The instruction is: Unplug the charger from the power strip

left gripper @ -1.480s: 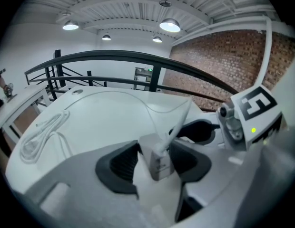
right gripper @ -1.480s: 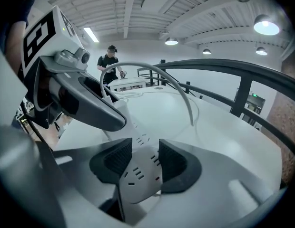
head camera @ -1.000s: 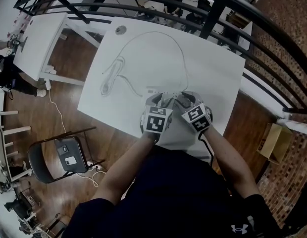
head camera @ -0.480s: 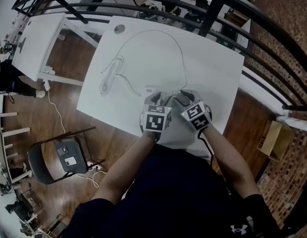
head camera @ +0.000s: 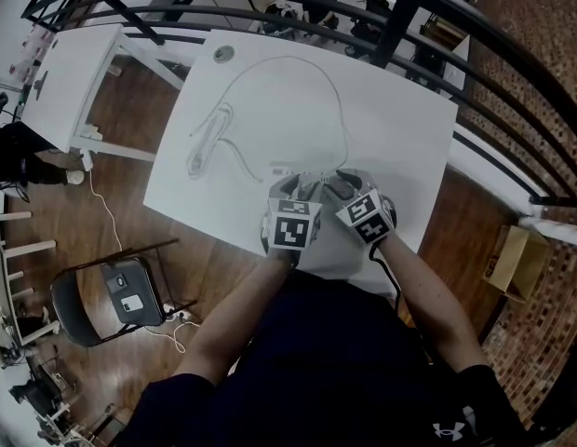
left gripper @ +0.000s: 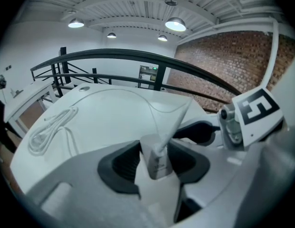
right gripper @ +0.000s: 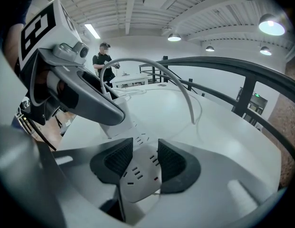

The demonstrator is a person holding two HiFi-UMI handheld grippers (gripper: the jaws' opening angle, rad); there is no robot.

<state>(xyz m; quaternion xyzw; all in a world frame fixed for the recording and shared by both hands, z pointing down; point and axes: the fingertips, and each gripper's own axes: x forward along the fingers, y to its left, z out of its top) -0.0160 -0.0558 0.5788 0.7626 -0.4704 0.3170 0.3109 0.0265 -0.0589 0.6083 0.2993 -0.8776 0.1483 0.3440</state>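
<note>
In the left gripper view a small white charger [left gripper: 156, 161] stands upright between the dark pads of my left gripper [left gripper: 154, 158]. The jaws are closing, with the pads against its sides. Its thin white cable [left gripper: 175, 125] rises from its top. The white power strip [right gripper: 138, 175] lies on the table, and my right gripper [right gripper: 140, 163] is shut on its near end. In the head view both grippers sit side by side at the table's near edge, left gripper [head camera: 302, 186] and right gripper [head camera: 342, 186], over the power strip [head camera: 290, 170]. From there the charger is hidden.
A coiled white cable [head camera: 207, 142] lies on the white table [head camera: 391, 128] at the left, and a long loop of cable runs across the far part. A black railing [head camera: 437, 26] runs beyond the table. A person [right gripper: 103, 61] stands far off.
</note>
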